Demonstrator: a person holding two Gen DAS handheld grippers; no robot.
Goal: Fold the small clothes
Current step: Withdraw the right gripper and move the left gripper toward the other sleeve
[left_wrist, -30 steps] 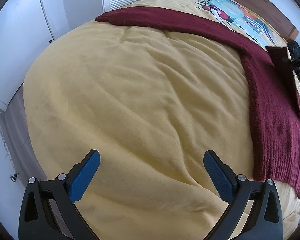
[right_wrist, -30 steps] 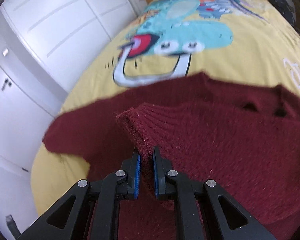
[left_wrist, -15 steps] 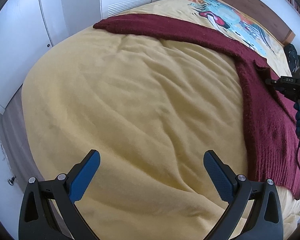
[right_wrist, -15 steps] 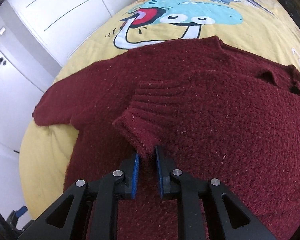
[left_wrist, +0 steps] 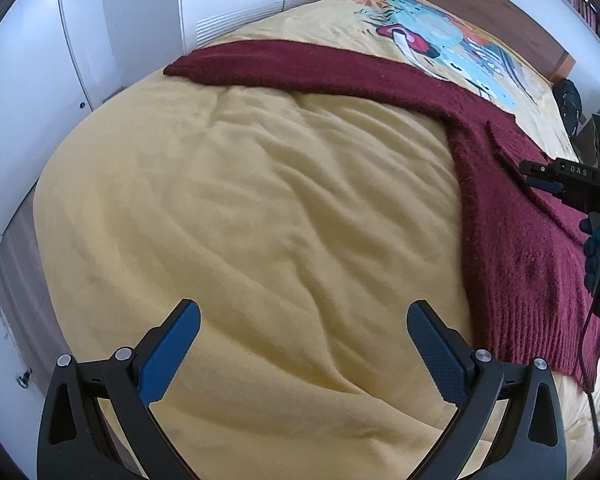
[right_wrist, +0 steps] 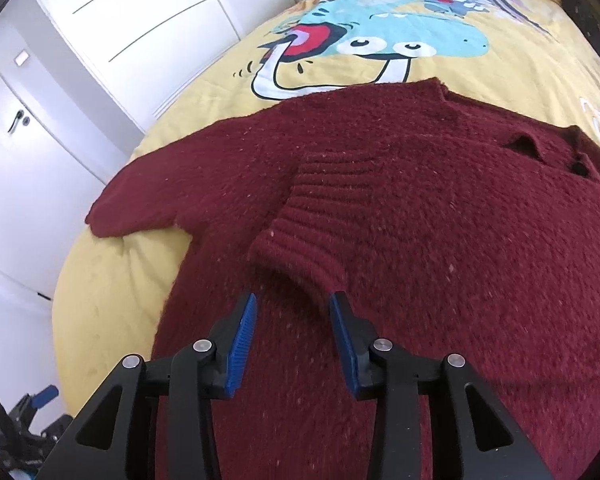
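While opening, right gripper above sweater

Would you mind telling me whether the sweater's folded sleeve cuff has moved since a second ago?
Yes. The cuff has come down from mid-air onto the sweater body, nearer the cartoon bedspread; the right gripper is opening.

Sweater flat on bedspread, sleeve atop.
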